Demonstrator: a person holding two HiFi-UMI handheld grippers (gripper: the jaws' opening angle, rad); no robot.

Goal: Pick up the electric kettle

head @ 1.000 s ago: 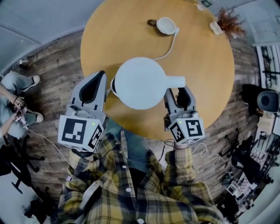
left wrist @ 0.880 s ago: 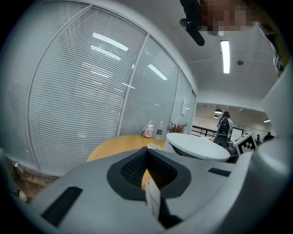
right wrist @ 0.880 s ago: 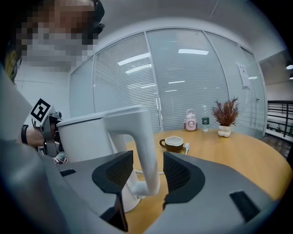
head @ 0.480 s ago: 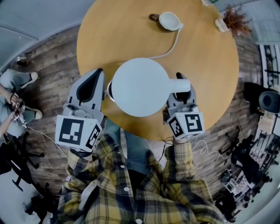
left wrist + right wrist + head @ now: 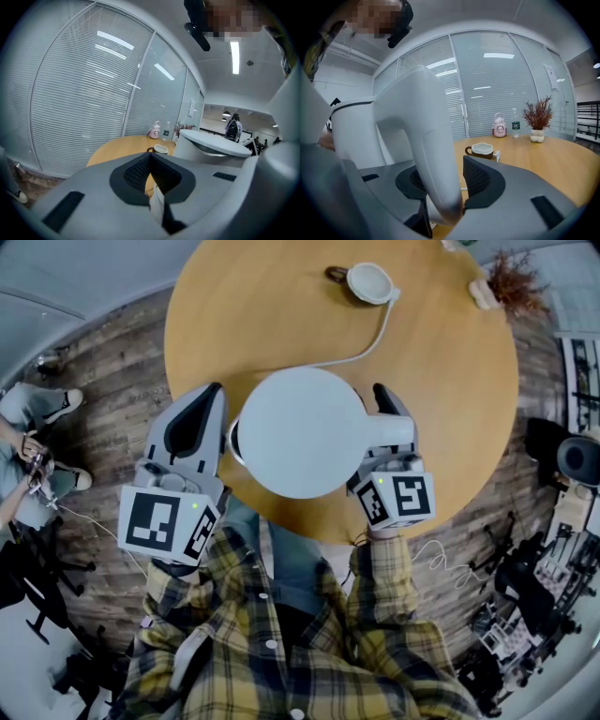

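Closing in: the right gripper [image 5: 440, 173] straddles the handle [image 5: 386, 430] of a white electric kettle [image 5: 298, 432]; its jaws have just been narrowing round it, though a sliver of wood shows past the outer pad — not clamped yet, by the look of it; the left gripper [image 5: 208, 404] sits just beside the kettle's other flank, jaws drawn together on nothing. The kettle stands on the near part of a round wooden table [image 5: 441, 381], between the two grippers; the grasp seems the step in hand, and the lift likely calls for a firm squeeze, then a level rise clear of the white cord [image 5: 361, 348] trailing toward a mug [image 5: 367, 282]. Matte and smooth — broad flat lid, thick curved handle.
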